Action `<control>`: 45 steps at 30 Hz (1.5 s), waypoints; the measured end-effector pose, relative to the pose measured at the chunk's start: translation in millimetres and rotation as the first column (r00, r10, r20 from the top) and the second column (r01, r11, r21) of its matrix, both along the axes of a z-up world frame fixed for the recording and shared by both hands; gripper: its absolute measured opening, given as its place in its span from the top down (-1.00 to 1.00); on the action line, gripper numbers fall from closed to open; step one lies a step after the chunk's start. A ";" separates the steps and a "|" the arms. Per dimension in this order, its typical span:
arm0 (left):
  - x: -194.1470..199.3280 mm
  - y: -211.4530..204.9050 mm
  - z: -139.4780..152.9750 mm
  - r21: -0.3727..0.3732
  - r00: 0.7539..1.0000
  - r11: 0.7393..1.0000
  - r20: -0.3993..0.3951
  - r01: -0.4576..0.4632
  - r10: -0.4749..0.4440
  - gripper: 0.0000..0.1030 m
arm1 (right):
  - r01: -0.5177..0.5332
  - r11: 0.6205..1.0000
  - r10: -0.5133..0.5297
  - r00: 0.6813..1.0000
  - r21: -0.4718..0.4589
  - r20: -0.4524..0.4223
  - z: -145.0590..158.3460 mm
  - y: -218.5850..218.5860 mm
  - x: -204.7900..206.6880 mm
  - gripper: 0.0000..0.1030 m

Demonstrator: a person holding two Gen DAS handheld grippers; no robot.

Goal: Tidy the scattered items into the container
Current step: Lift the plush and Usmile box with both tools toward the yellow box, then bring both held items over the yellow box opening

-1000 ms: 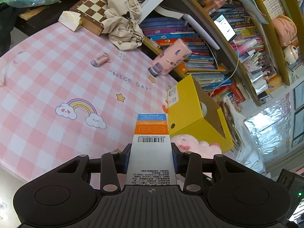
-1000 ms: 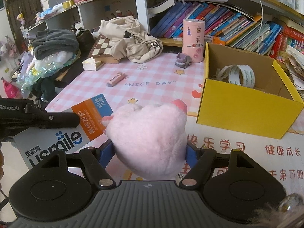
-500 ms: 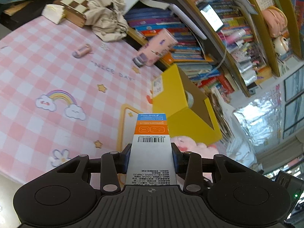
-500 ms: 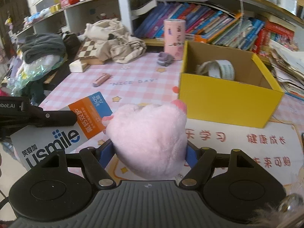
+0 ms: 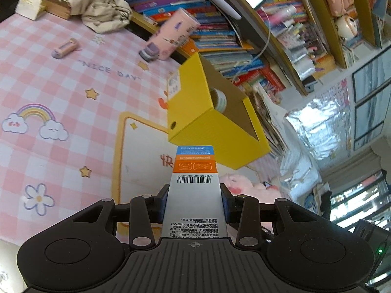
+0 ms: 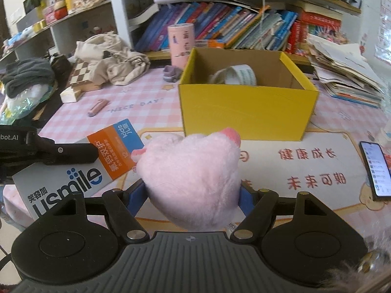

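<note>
Table covering: pink-and-white checked cloth printed with a rainbow, clouds, stars and "NICE DAY".
Shelving: white-framed shelf unit with wooden boards, rows of colourful books packed beneath.
Right side: loose stack of papers and books.
Far corner: crinkled silver foil sheet, daylit windows beside it.

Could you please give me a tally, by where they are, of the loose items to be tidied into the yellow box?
Held in the jaws: 2, the toothpaste carton and the pink plush toy.
Lying on the mat: 2, the pink eraser case and the purple toy car.
Already in the yellow box: 1, the tape roll.
Total: 5.
</note>
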State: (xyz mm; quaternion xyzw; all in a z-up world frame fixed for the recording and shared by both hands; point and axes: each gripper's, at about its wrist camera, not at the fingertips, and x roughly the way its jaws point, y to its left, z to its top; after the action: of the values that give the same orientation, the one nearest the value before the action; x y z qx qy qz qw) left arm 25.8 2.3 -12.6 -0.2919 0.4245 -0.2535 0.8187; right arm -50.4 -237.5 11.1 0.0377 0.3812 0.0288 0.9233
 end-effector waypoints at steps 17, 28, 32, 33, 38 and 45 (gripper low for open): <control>13.5 -40.7 1.6 -0.010 0.995 0.995 -0.014 0.099 -0.099 0.26 | 0.106 0.994 -0.106 0.994 0.000 0.004 2.3 -31.2 -11.2 -0.42; 22.9 -61.8 4.0 -0.052 0.994 0.993 -0.022 0.104 -0.105 0.26 | 0.131 0.991 -0.131 0.991 -0.008 0.029 7.5 -53.8 -8.9 -0.41; 27.7 -68.9 4.6 -0.048 0.994 0.994 -0.023 0.102 -0.103 0.26 | 0.131 0.991 -0.131 0.991 -0.001 0.024 6.3 -62.1 -4.2 -0.41; 28.8 -70.8 4.9 -0.047 0.994 0.994 -0.022 0.102 -0.103 0.26 | 0.130 0.991 -0.130 0.991 -0.001 0.025 6.4 -64.0 -2.8 -0.41; 37.3 -81.2 7.1 -0.043 0.995 0.994 -0.015 0.103 -0.103 0.26 | 0.129 0.992 -0.129 0.991 0.002 0.032 7.7 -75.0 5.7 -0.42; 50.2 -96.4 13.8 -0.054 0.995 0.993 -0.002 0.100 -0.100 0.26 | 0.126 0.992 -0.126 0.991 0.004 0.048 13.4 -92.0 18.5 -0.41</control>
State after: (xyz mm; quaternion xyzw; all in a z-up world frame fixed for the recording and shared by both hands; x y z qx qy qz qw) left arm 76.0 -94.1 1.2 -0.2929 0.4337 -0.3050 0.7957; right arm -31.8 -329.5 24.5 0.0616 0.3555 -0.0285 0.9322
